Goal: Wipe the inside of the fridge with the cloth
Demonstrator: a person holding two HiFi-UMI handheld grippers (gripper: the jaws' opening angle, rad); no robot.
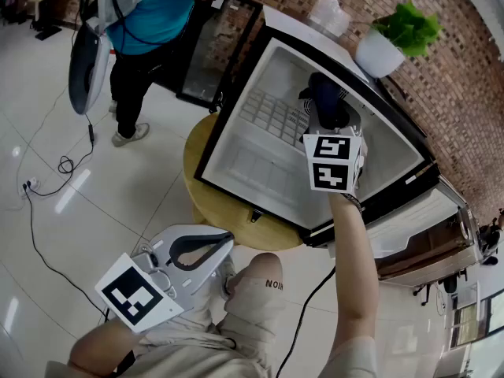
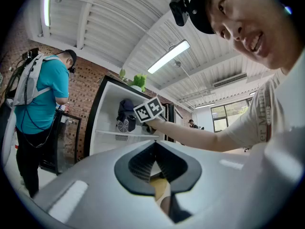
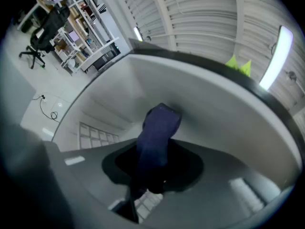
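Observation:
A small fridge (image 1: pixel 236 109) stands open on a round wooden table, its white inside facing me. My right gripper (image 1: pixel 327 109) reaches into it, shut on a dark blue cloth (image 1: pixel 324 97). In the right gripper view the cloth (image 3: pixel 157 132) stands up from between the jaws, near the white inner wall (image 3: pixel 200 109). My left gripper (image 1: pixel 206 250) hangs low by my knee, outside the fridge, shut with nothing in it. The left gripper view shows the fridge (image 2: pixel 109 123), with the cloth (image 2: pixel 126 109) held up inside above the shelf.
A person in a teal shirt (image 1: pixel 153 14) stands left of the fridge beside a glass-door cabinet (image 1: pixel 209 50). A potted plant (image 1: pixel 394 38) sits on the fridge top. The fridge door (image 1: pixel 417 235) swings out right. Cables (image 1: pixel 55 172) lie on the tiled floor. A wire shelf (image 1: pixel 272 116) spans the fridge.

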